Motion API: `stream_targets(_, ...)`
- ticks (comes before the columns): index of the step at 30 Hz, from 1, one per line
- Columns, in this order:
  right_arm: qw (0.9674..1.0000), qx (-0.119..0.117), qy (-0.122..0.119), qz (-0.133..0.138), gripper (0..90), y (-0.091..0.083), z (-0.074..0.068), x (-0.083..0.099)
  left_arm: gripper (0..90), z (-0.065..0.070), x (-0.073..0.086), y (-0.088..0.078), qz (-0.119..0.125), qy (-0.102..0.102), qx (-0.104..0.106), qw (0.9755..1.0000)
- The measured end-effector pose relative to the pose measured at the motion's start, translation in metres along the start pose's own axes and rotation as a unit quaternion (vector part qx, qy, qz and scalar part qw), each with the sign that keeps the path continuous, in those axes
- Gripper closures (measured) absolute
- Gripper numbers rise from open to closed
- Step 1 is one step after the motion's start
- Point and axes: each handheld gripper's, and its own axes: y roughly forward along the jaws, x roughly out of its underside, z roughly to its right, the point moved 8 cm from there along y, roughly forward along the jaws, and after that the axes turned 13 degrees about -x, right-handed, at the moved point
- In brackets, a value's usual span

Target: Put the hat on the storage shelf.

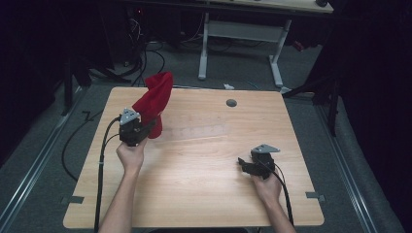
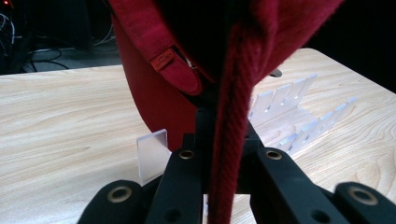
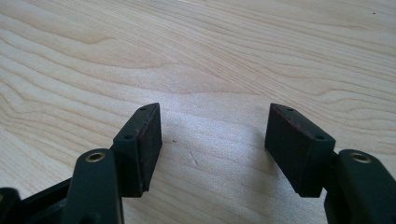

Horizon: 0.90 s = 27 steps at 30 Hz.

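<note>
Left gripper (image 1: 145,127): its black jaws are pinching a thick seam of the red fabric cap (image 1: 154,101) and holding it up above the table's far left part.
Red fabric cap: it is hanging bunched and upright over the gripper, with a small red tag (image 2: 163,59) showing on its band.
Right gripper (image 1: 244,164): its jaws are standing spread apart and gripping nothing, hovering low over the near right of the light wooden table (image 1: 204,194).
Clear plastic slotted rack (image 1: 201,131): it is lying flat mid-table, just beside the cap.

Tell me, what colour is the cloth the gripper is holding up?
Red. The cloth in the left gripper shows best from the high view.
</note>
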Motion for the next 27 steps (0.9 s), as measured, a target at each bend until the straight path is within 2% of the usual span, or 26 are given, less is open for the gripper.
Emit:
stream_targets(8,1.0,0.0,0.0,0.0,36.6,0.0,0.0,0.0,84.4,-0.005,0.008,-0.001,-0.007,-0.004,-0.004,1.0)
stream_targets(14,1.0,0.0,0.001,0.0,36.6,0.0,0.0,0.0,84.3,-0.006,0.012,-0.003,-0.011,-0.001,-0.005,0.9999)
stream_targets(27,1.0,0.0,0.001,0.0,36.6,0.0,0.0,0.0,83.8,-0.008,0.02,-0.007,-0.037,0.008,-0.013,0.9992)
